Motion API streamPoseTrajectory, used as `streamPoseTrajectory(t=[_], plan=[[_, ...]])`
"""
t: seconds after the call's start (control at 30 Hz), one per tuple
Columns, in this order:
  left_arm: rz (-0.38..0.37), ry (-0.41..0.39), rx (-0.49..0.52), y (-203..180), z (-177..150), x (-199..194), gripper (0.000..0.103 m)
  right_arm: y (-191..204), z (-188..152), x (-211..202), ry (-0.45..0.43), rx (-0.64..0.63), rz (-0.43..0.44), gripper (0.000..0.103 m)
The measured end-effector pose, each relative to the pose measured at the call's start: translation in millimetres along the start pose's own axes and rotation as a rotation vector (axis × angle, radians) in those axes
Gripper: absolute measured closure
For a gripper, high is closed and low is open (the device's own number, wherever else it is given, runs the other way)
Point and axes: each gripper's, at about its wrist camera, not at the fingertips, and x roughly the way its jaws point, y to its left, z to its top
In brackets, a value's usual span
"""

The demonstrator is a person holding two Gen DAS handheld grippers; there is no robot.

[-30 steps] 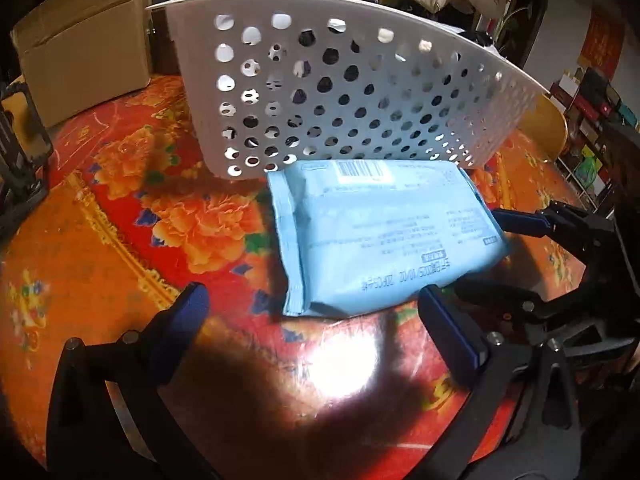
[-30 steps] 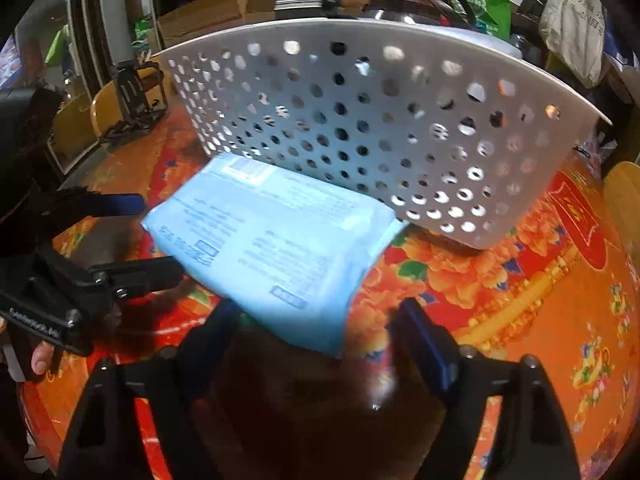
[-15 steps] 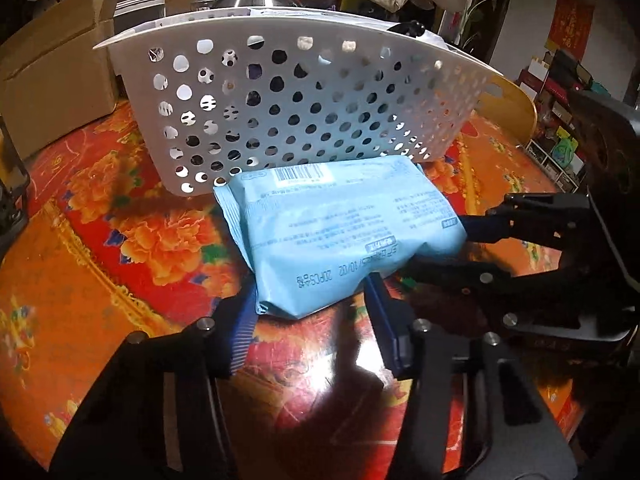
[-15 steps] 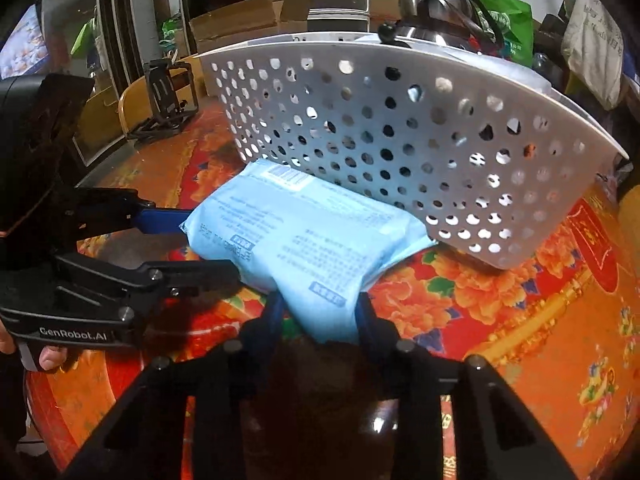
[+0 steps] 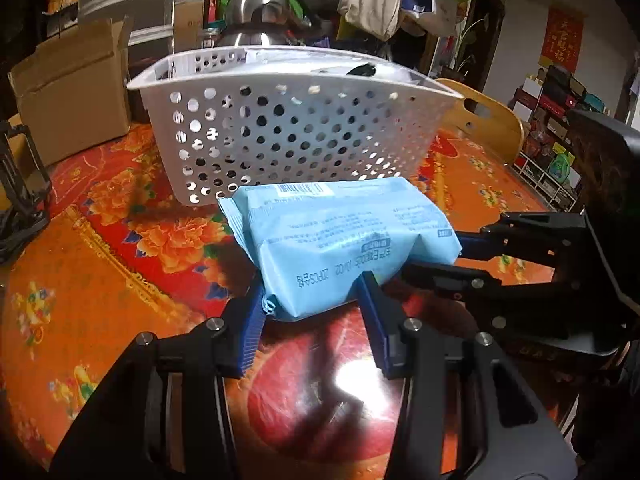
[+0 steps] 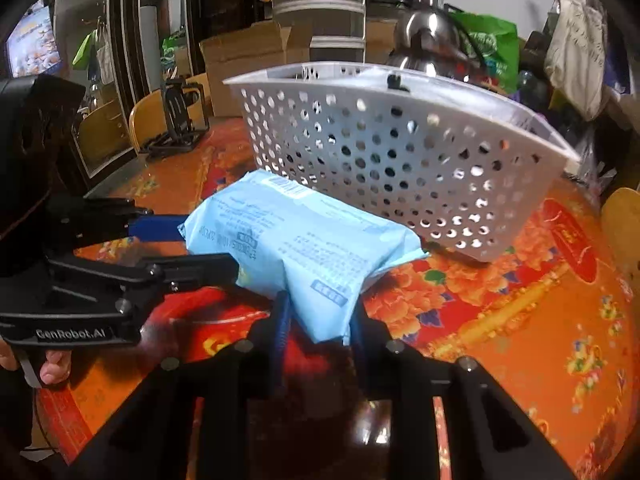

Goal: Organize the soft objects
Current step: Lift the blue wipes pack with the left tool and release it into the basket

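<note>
A soft light-blue plastic pack (image 5: 340, 236) with printed text hangs just above the red floral tablecloth (image 5: 120, 248), in front of the white perforated basket (image 5: 304, 136). My left gripper (image 5: 312, 292) pinches its near-left end, jaws still closing, blue pads denting the wrapper. My right gripper (image 6: 318, 312) squeezes the other end of the pack (image 6: 304, 236) the same way, jaws closing too. Each view shows the other gripper from the side: the right gripper (image 5: 432, 256) and the left gripper (image 6: 208, 244). The basket (image 6: 400, 168) holds some white items, mostly hidden by its wall.
A cardboard box (image 5: 68, 96) and a steel kettle (image 5: 260, 12) stand behind the basket. A black stand (image 5: 20, 192) sits at the table's left edge, and a wooden chair back (image 5: 484, 128) rises at the right. Bags and shelves crowd the background.
Both grippers went from wide open around the pack's ends to squeezing them. The pack has risen off the cloth, and the basket's top edge has come into view.
</note>
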Motion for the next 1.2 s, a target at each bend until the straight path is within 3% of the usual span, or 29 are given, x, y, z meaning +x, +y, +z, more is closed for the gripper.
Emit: streamPoseTrajectory(t=[0.27, 0.57, 0.87, 1.2], plan=[[0.034, -0.082, 0.037, -27, -3, -35, 0.061, 7, 3, -36, -0.068, -0.002, -0.015, 0.077], [0.056, -0.153, 0.078, -48, 21, -78, 0.061, 9, 29, -75, -0.124, -0.031, -0.035, 0.077], [0.073, -0.219, 0.086, -57, 74, -106, 0.061, -9, 83, -96, -0.181, -0.051, -0.057, 0.077], [0.091, -0.238, 0.111, -41, 169, -88, 0.062, -53, 153, -74, -0.202, -0.044, -0.046, 0.077]])
